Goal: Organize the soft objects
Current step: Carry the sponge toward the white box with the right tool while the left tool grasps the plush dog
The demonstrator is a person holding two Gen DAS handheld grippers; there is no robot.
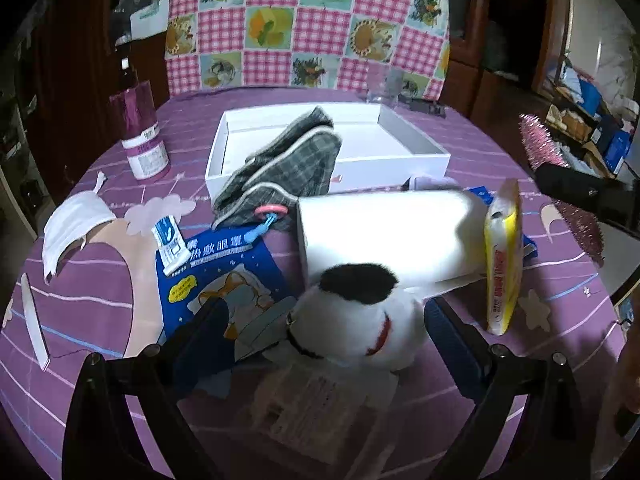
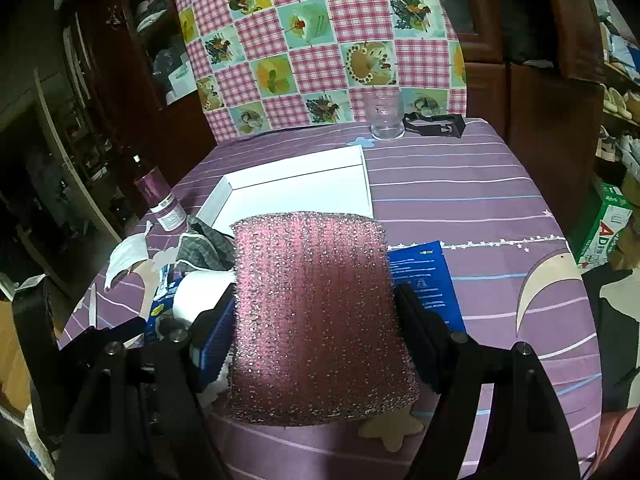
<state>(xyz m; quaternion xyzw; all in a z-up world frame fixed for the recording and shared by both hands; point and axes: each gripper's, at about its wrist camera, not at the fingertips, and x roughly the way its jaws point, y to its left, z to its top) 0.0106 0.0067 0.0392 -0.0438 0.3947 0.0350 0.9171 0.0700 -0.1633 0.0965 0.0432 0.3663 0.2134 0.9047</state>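
Surface (image 2: pixel 460 184): covered by a purple striped cloth; a pink checked cloth with fruit squares (image 2: pixel 320 40) hangs behind it.
White box (image 1: pixel 400 148): open and shallow, toward the far side of the surface; a grey plaid fabric piece (image 1: pixel 288 164) drapes over its near wall, half inside and half out.
White block (image 1: pixel 384 232): lies in front of the box (what it is cannot be told from the glare); a yellow packet (image 1: pixel 502 256) stands on edge against its right end.
Pink glitter sponge (image 2: pixel 316 316): the right gripper (image 2: pixel 316 320) clamps it between 2 fingers (image 2: pixel 420 336), holding it above the surface, near the box's front edge.
Plush dog (image 1: pixel 360 316): white with a black patch and a red stitched mouth; it sits between the 2 spread fingers (image 1: pixel 200 332) of the left gripper (image 1: pixel 324 320); whether they press it cannot be told.
Blue eye-mask packet (image 1: pixel 216 264): flat on the surface, left of the plush, partly beneath it.
Purple bottle (image 1: pixel 142 136): upright, left of the box.
White face mask (image 1: pixel 72 228): crumpled near the left edge.
Clear glass jar (image 2: pixel 384 116): upright at the far edge.
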